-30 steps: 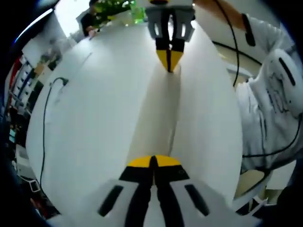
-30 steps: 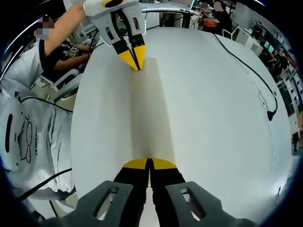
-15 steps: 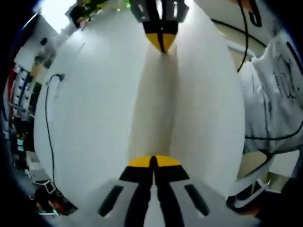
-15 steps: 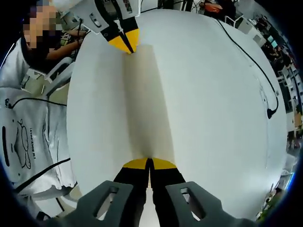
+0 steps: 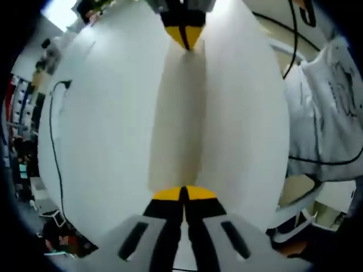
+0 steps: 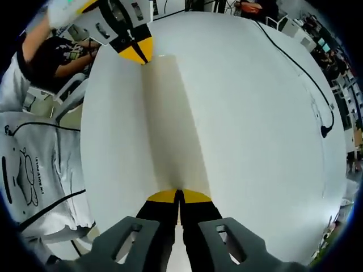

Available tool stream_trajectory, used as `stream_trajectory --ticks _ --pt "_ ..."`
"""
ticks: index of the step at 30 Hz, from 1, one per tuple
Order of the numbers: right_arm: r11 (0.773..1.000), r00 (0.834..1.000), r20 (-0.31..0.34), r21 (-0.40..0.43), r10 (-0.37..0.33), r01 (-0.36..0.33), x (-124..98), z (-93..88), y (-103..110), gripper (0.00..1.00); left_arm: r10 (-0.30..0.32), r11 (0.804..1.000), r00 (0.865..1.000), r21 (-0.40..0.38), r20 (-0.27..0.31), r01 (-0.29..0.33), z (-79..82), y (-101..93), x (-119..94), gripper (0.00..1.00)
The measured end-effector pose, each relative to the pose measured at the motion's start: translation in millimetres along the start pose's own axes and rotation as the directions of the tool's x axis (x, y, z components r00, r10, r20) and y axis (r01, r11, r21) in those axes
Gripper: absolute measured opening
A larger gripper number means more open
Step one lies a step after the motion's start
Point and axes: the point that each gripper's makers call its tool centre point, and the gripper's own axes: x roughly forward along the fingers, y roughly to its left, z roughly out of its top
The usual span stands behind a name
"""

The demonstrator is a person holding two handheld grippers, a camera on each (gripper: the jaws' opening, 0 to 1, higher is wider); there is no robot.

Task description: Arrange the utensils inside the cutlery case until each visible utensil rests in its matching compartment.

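Big white table (image 5: 102, 113) under everything, with a black cable (image 6: 306, 73) snaking across it toward the far edge and ending in a plug. A person in a white printed shirt (image 6: 34, 164) is right at the table's near side, and there's office clutter and other people past the far edge, too blurry to name.

What both grippers have is a long cream-white sheet or cloth (image 5: 178, 124), stretched flat between them across the middle of the table. Can't tell if it's the cutlery case, and I can't make out any utensils.

Left gripper (image 5: 184, 194): yellow-tipped jaws pinched together on the near end of the sheet. Right gripper (image 6: 178, 195): same deal, jaws clamped on the opposite end. Each one pokes in at the top of the other's view, facing its partner head-on.
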Motion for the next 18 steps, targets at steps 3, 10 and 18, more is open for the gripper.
stream_trajectory --ticks 3,10,18 --pt "1.000 1.000 -0.002 0.007 0.015 -0.015 1 0.4 1 0.00 -0.021 1.000 0.999 -0.017 0.041 0.022 -1.6 -0.4 0 0.00" --pt "0.999 1.000 0.009 0.044 0.023 -0.024 1 0.7 1 0.00 0.083 0.996 0.984 0.024 -0.159 -0.080 -0.1 -2.8 3 0.00" --pt "0.997 0.997 0.073 0.080 0.001 -0.007 1 -1.1 -1 0.00 0.203 0.958 0.905 0.266 -0.375 -0.104 -2.5 19.8 9 0.00"
